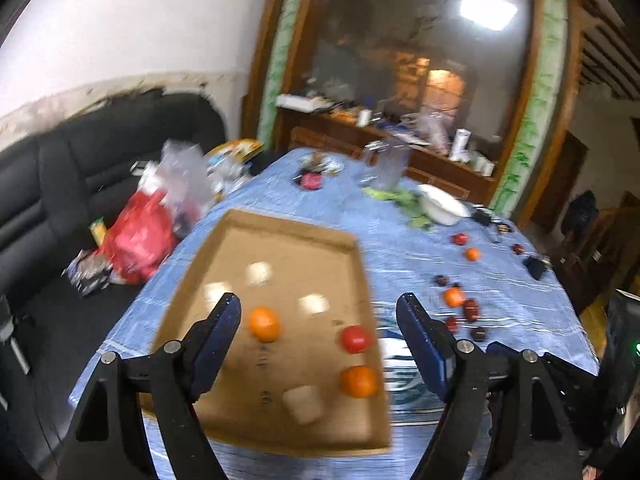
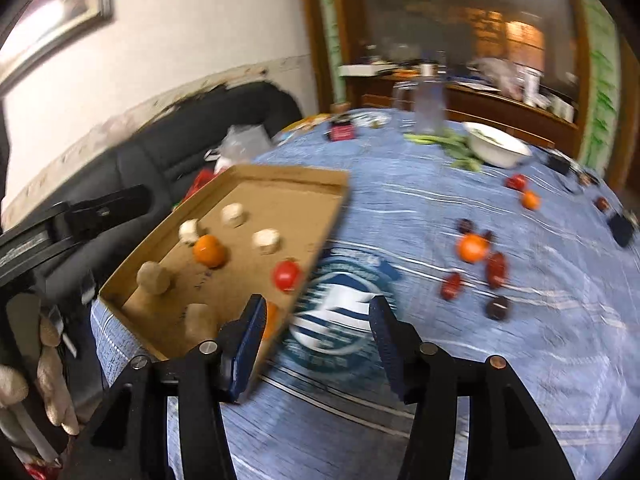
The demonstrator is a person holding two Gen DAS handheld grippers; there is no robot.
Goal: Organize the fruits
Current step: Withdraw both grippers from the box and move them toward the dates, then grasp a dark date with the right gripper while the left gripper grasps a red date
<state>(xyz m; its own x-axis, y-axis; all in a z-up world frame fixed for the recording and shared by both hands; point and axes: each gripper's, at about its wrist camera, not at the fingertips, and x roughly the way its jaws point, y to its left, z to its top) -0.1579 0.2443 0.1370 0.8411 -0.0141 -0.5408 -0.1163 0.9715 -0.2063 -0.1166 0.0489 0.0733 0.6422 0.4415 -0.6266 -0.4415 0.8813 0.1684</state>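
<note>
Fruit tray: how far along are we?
Partly done. The cardboard tray already holds two oranges and a red fruit. Nothing is in hand: the left tongs and right tongs are both open and empty. Left to move: the loose oranges and the red and dark fruits scattered on the blue tablecloth.

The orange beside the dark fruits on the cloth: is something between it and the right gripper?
Nothing visible. The right gripper is open over bare blue cloth, and the orange lies ahead to its right. Dark fruits crowd the orange closely.
</note>
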